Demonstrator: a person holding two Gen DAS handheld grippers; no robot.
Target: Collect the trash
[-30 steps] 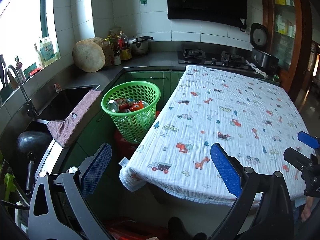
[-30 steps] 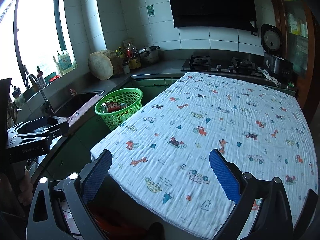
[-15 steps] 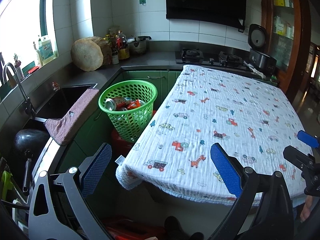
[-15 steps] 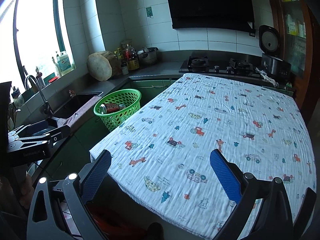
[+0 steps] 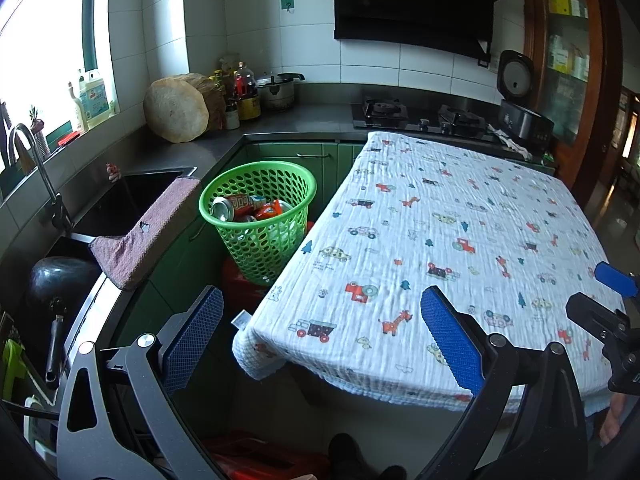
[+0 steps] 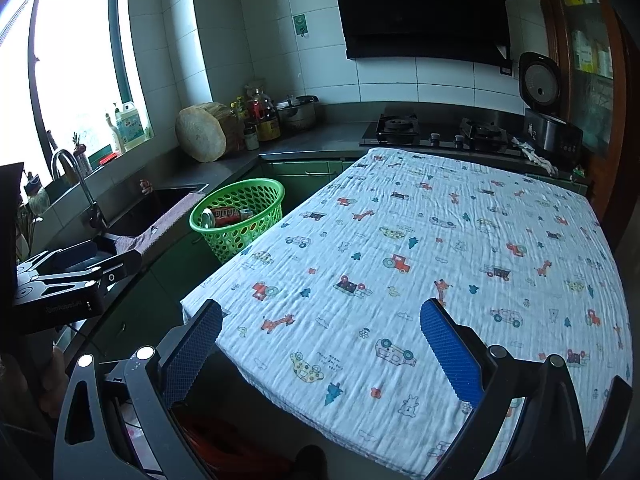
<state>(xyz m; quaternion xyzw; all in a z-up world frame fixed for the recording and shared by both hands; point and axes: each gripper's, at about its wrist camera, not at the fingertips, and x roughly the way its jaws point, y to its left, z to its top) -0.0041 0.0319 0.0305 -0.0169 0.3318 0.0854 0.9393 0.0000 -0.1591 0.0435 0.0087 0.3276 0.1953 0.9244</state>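
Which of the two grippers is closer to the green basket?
The left gripper: it hangs nearest the green basket, while the right gripper hangs over the cloth-covered table.

Lit by daylight from the window (image 5: 44,40), blown out to pure white with purple fringing at its top corner. Dimmer and bluish away from the window, darkest at the range hood (image 6: 424,8) and under the tablecloth (image 5: 460,240). Strong fisheye bending near the edges. Slight softness across the cloth print.
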